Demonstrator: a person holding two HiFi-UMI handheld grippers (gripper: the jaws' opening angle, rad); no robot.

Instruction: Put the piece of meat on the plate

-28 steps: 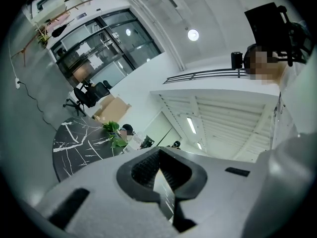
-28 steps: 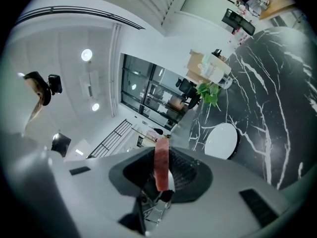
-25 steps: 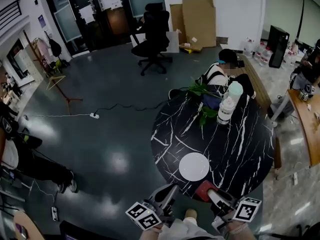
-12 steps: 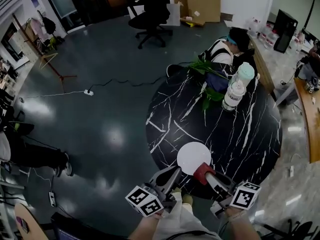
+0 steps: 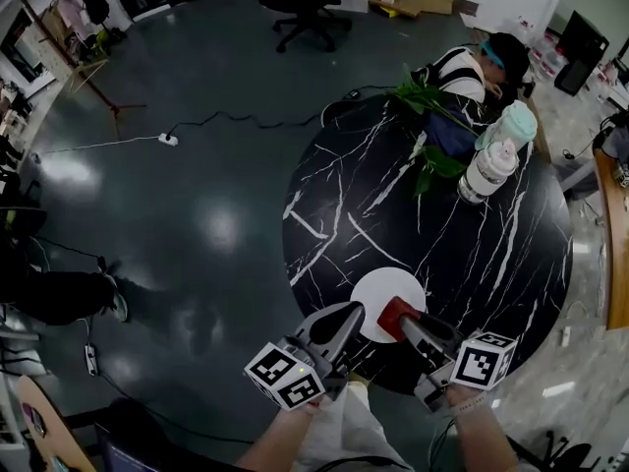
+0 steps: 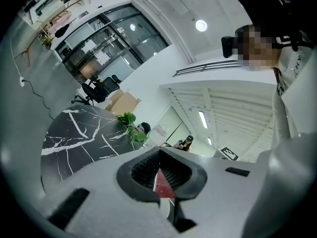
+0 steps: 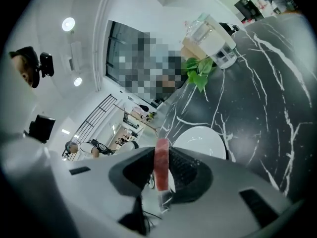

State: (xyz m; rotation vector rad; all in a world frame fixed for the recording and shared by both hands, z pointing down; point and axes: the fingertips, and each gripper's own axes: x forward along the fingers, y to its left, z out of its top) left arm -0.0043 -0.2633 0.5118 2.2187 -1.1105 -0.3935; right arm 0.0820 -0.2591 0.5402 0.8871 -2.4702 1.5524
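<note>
Task approx. halfway, judging by how things lie: pickup done, placing not yet. The piece of meat (image 7: 161, 166), a red slab stood on edge, is clamped betw. the pads of the right gripper (image 5: 401, 319), w/ its top edge poking out past the fingertips. In the head view it sits at the near rim of the white plate (image 5: 381, 285), which looks bare, nothing on it. In the right gripper view the plate lies just ahead of and below the jaws, so the meat seems to be in the air and a bit short of the plate's middle, not resting on it; exact gap can't be told. The left gripper (image 5: 350, 313) is just beside the right one, also by the plate's near rim, w/ its jaws drawn together at the tips and nothing gripped; only a sliver of red and white shows thru the slit betw. them, prob. the meat and plate beyond. The plate is near the person's edge of the round black marbled table (image 5: 472, 254); two bottles (image 5: 496, 160) and a leafy plant (image 5: 429, 116) stand well apart at the far side, out of the way. Left to do, as I read it: carry the meat fwd over the plate's centre, lower it till it touches, open the right jaws, back off. The left gripper doesn't look needed.
</note>
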